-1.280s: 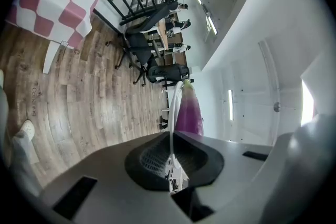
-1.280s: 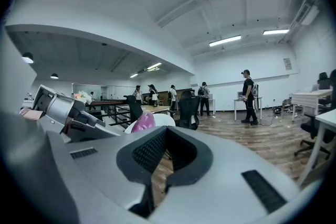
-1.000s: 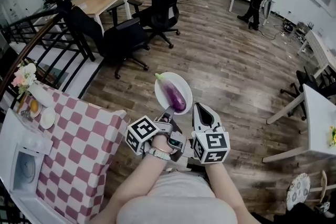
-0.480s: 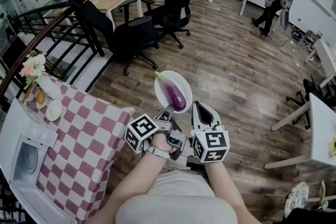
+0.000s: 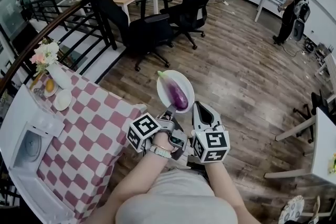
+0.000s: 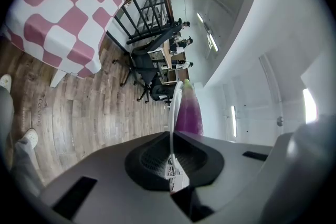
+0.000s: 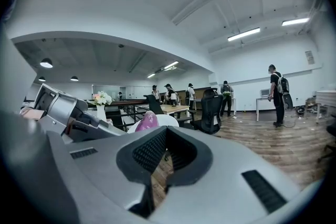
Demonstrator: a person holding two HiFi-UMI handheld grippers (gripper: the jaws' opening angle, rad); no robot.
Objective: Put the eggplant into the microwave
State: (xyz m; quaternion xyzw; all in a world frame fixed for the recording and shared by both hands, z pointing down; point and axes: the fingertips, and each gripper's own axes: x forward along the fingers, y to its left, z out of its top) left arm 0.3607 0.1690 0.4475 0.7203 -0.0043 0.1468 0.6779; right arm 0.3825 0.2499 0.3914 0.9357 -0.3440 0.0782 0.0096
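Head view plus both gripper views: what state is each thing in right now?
Eggplant: whole, lying on the plate.
Plate: held by its rim over the wooden floor, not set down.
Left tool: shut on the plate's rim.
Right tool: shut, nothing between its jaws, close beside the left tool.
Microwave: far left, apart from the plate; door open or shut cannot be told.

Eggplant (image 5: pixel 177 95) lies on the plate (image 5: pixel 185 80), near rim in the left tongs (image 5: pixel 169 113), right tongs (image 5: pixel 202 113) just beside. Counter (image 5: pixel 89 128) stands left, microwave (image 5: pixel 29 147) on its near end.
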